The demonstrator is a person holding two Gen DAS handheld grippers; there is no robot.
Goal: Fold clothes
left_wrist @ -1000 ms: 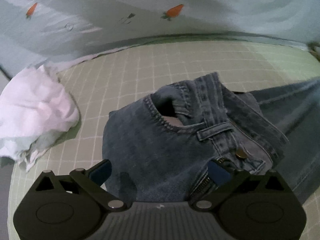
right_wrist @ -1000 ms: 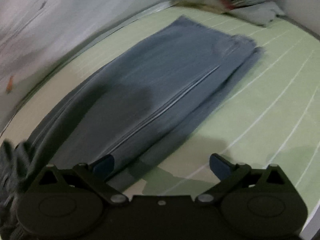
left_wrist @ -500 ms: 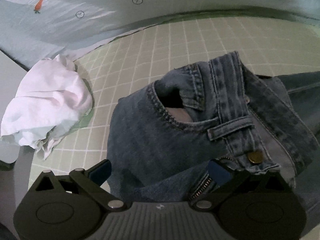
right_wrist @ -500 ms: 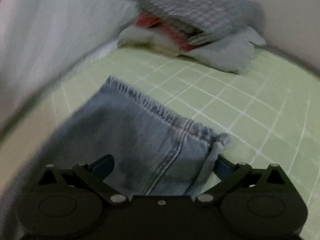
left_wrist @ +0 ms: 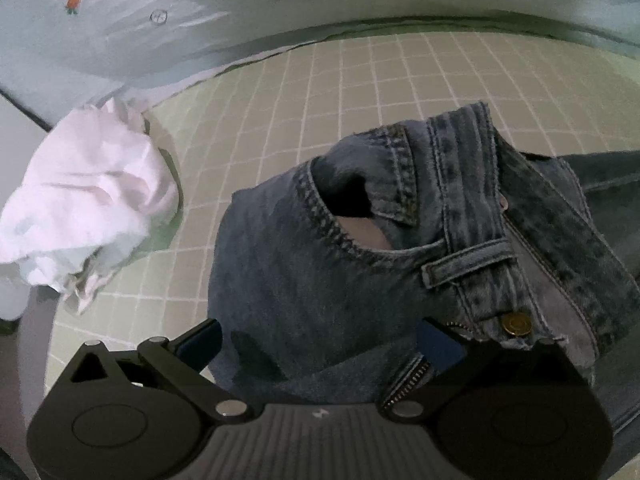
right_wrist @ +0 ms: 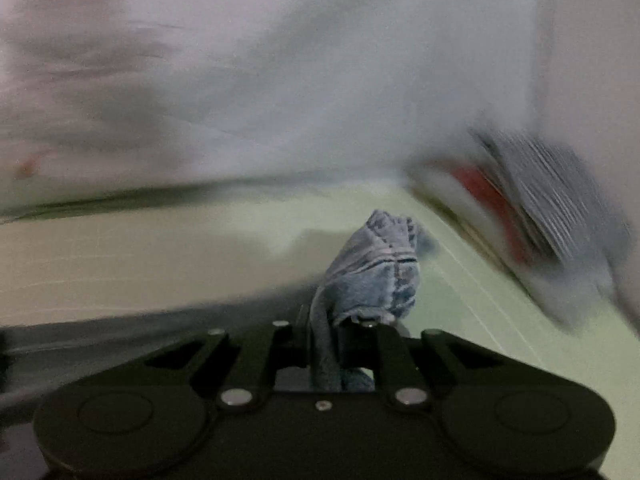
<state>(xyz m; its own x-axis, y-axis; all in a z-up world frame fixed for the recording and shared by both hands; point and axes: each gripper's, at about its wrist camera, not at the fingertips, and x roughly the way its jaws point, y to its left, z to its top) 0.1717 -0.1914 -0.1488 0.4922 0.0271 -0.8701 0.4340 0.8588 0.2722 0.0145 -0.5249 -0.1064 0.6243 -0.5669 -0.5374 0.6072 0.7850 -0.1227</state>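
Gripping jeans point(right_wrist: 376, 276) hem in clenched right gripper point(right_wrist: 340, 344); left gripper point(left_wrist: 320, 340) released over waistband, fold barely begun.

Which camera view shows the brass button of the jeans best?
The left wrist view: the brass button is sharp on the jeans waistband, just beyond the open left gripper. The blurred right wrist view shows only a bunched denim end in the shut right gripper, no button.

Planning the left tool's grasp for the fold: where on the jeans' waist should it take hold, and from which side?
Probably the waistband of the jeans, beside the belt loop. It stands up off the checked sheet as a raised, stiff edge. The open left tool already faces it; come straight forward and straddle that edge.
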